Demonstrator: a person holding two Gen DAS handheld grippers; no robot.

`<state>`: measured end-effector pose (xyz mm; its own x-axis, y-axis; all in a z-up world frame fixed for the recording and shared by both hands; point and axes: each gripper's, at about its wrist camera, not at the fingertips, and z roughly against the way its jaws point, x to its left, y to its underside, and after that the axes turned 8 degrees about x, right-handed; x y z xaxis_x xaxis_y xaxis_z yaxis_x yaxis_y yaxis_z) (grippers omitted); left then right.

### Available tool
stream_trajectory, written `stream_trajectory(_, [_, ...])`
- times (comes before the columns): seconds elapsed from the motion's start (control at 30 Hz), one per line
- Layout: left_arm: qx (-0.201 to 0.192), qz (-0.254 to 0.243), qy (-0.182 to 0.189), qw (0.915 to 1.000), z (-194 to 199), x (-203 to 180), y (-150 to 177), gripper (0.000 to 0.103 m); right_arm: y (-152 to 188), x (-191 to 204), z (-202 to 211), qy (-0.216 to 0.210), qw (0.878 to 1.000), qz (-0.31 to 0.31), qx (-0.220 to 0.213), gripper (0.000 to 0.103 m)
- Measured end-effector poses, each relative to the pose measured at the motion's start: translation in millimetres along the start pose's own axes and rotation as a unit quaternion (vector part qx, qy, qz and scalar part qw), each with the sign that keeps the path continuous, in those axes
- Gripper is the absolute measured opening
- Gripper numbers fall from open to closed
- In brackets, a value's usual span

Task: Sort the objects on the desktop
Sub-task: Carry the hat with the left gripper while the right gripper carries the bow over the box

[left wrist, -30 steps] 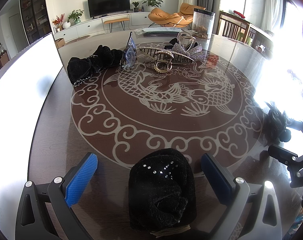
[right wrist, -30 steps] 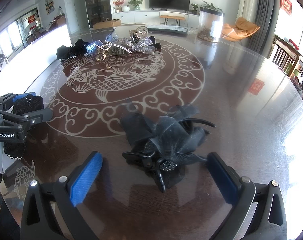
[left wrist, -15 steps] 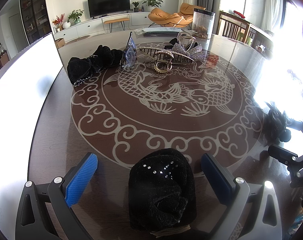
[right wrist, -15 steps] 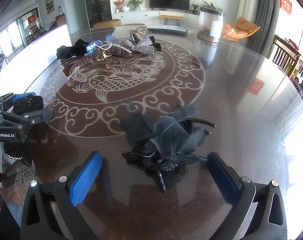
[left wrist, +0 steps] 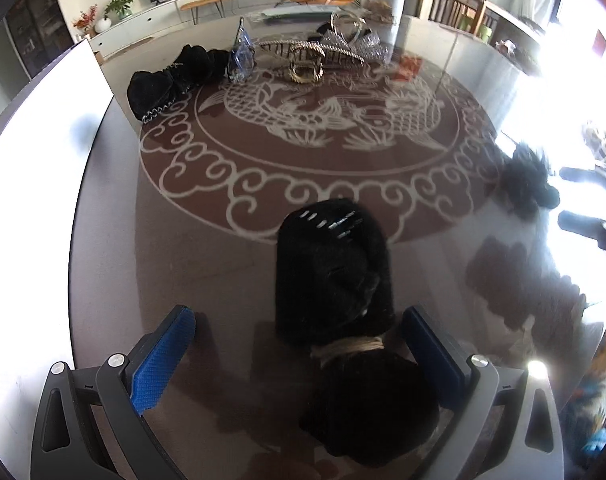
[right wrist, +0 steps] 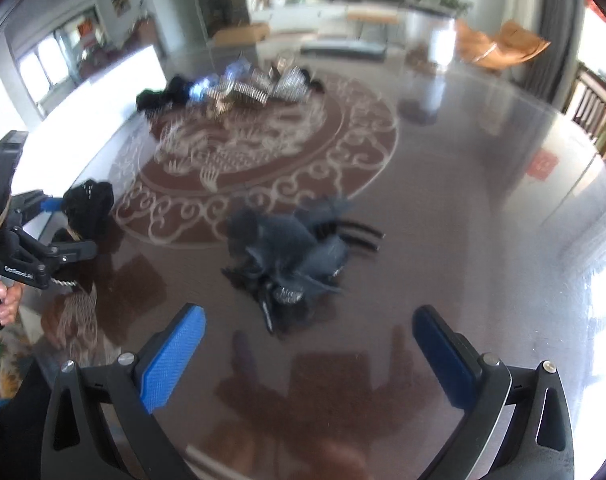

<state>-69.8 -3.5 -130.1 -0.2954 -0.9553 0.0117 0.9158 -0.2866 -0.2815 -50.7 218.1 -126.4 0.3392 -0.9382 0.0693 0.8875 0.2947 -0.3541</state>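
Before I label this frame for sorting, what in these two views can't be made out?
- Black mesh hair clip, right wrist view: motion blur smears its shape.
- Far pile of accessories, same view: blurred and small, so single pieces cannot be told apart.
- Right gripper, left wrist view: window glare washes it out, and the edge cuts it off.
- Black velvet bow, left wrist view: blurred.

Both wrist views look low across the shared table (left wrist: pixel 231 264), each glimpsing the other.
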Motion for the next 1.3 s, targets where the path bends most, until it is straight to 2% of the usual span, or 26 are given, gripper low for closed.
stream_trajectory(0.13, [0.012, 0.013, -0.008, 0.9998, -3, -1, -13, 0.103, -15, 7, -17, -0.007, 0.999, -0.040, 0.022, 0.103])
stream_trajectory(0.17, [0.004, 0.008, -0.003, 1.0000, -1, -3, -16, 0.092, -18, 8, -17, -0.001, 0.999, -0.052, 0.012, 0.102])
stream_trajectory(0.2, [-0.003, 0.002, -0.003, 1.0000, 1, -5, -15, 0.066, -19, 9, -17, 0.009, 0.998, -0.056, 0.006, 0.095])
stream_trajectory(0.23, [-0.011, -0.008, -0.001, 0.9999, 6, -9, -15, 0.048, -19, 11, -15, 0.027, 0.998, -0.053, -0.002, 0.070])
stream_trajectory(0.27, [-0.009, -0.015, -0.002, 0.9998, 9, -11, -15, 0.025, -19, 10, -15, 0.027, 0.998, -0.053, 0.002, 0.068])
stream_trajectory(0.4, [-0.024, -0.017, 0.022, 0.9993, 26, -12, -2, 0.025, -6, 0, -2, -0.010, 0.997, -0.070, 0.005, 0.068])
stream_trajectory(0.47, [-0.043, -0.004, 0.041, 0.9983, 42, -10, 6, 0.025, 0, -4, 17, -0.032, 0.996, -0.084, -0.015, 0.068])
stream_trajectory(0.63, [-0.088, 0.031, 0.076, 0.9928, 83, 3, 16, 0.025, 4, 1, 41, -0.023, 0.997, -0.071, -0.020, 0.068])
stream_trajectory(0.7, [-0.106, 0.037, 0.086, 0.9899, 102, 9, 21, 0.025, -1, 10, 55, -0.030, 0.997, -0.064, -0.028, 0.068])
stream_trajectory(0.8, [-0.137, 0.046, 0.091, 0.9852, 145, 33, 32, 0.025, -28, 40, 79, -0.038, 0.997, -0.030, -0.055, 0.068])
stream_trajectory(0.93, [-0.165, 0.079, 0.057, 0.9815, 195, 101, 44, 0.025, -85, 105, 103, -0.081, 0.992, 0.032, -0.088, 0.068])
stream_trajectory(1.0, [-0.165, 0.100, 0.017, 0.9811, 208, 142, 48, 0.025, -117, 150, 109, -0.110, 0.986, 0.069, -0.103, 0.068])
stream_trajectory(1.03, [-0.161, 0.111, -0.009, 0.9807, 213, 166, 51, 0.025, -131, 174, 112, -0.124, 0.982, 0.088, -0.109, 0.068])
stream_trajectory(1.17, [-0.134, 0.158, -0.056, 0.9767, 218, 238, 70, 0.025, -178, 281, 115, -0.168, 0.961, 0.174, -0.130, 0.068])
stream_trajectory(1.3, [-0.106, 0.206, -0.076, 0.9699, 206, 286, 100, 0.025, -210, 370, 89, -0.183, 0.948, 0.235, -0.115, 0.068])
